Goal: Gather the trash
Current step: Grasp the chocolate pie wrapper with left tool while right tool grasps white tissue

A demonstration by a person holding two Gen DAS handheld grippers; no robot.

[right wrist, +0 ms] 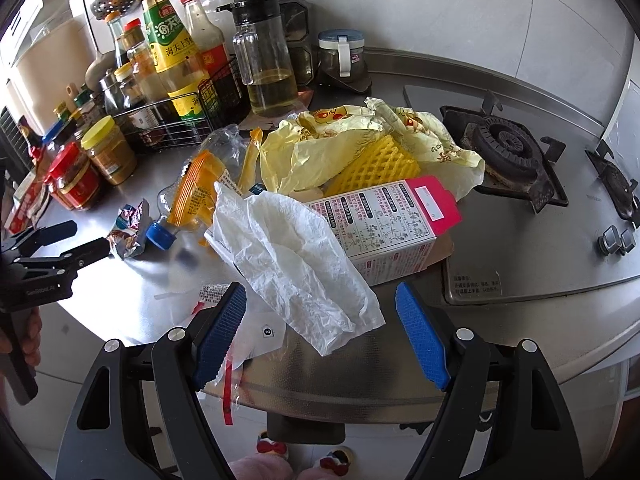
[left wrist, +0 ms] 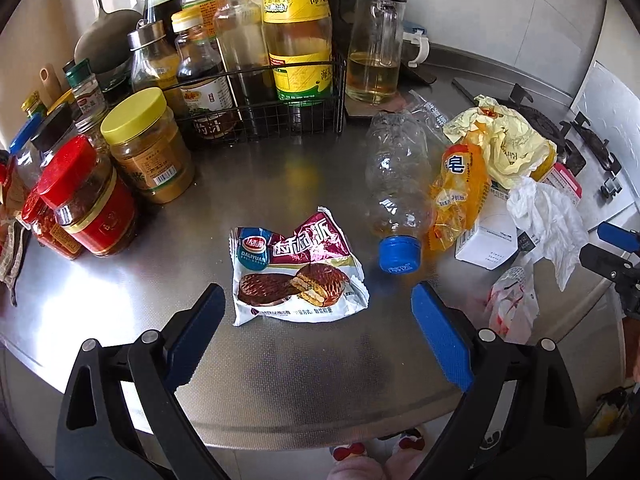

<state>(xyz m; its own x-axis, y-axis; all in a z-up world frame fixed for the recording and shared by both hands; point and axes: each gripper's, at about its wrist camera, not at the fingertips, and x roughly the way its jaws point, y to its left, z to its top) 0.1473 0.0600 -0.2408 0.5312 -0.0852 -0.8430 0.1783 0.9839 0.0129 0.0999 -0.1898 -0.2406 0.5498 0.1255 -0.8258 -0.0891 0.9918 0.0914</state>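
Note:
My left gripper [left wrist: 316, 300] is open, its blue pads either side of a chocolate-pie snack wrapper [left wrist: 298, 270] lying flat on the steel counter. An empty clear bottle with a blue cap [left wrist: 394, 188] lies to its right, beside an orange wrapper [left wrist: 460, 196]. My right gripper [right wrist: 320, 304] is open around the near end of a crumpled white tissue [right wrist: 296, 256], which drapes over a pink-and-white carton [right wrist: 396, 224]. Behind lie a yellow plastic bag [right wrist: 320, 148] and yellow foam net [right wrist: 376, 168]. The left gripper also shows in the right wrist view [right wrist: 92, 238], at the snack wrapper [right wrist: 130, 228].
Jars [left wrist: 150, 148] and sauce bottles in a wire rack [left wrist: 256, 120] crowd the back left. A glass oil jug [left wrist: 374, 48] stands behind the trash. A gas hob [right wrist: 508, 152] lies to the right. A clear bag with red print [right wrist: 236, 340] hangs over the counter's front edge.

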